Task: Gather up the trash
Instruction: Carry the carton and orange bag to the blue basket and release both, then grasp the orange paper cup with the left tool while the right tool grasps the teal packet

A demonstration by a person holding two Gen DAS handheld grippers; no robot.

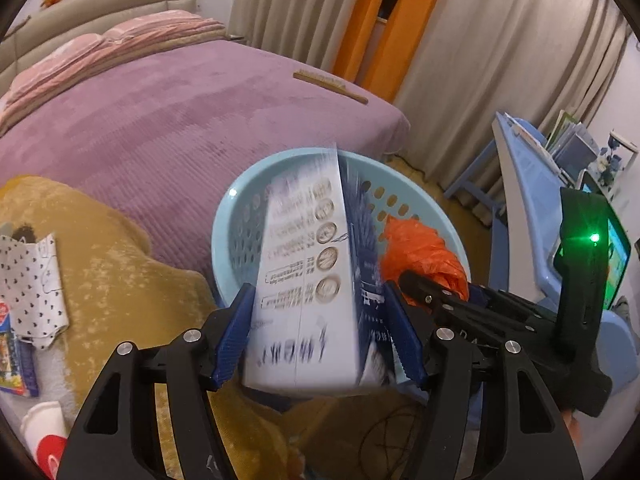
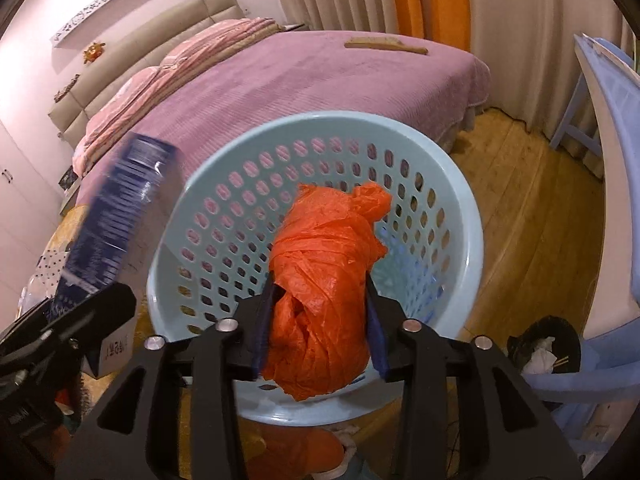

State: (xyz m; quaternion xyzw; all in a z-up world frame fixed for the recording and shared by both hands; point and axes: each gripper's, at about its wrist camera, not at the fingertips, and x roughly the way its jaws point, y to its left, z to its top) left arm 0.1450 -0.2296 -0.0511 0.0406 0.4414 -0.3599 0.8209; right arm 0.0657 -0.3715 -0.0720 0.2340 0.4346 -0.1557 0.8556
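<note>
My left gripper is shut on a white and blue cardboard box, held tilted over the near rim of a light blue perforated basket. My right gripper is shut on a crumpled orange plastic bag, held above the basket opening. The orange bag and right gripper show at the right in the left wrist view. The box and left gripper show at the left in the right wrist view.
The basket stands beside a bed with a purple cover. A yellow blanket holds a dotted paper wrapper, a colourful packet and a red and white cup. A blue plastic chair and a small black bin are right.
</note>
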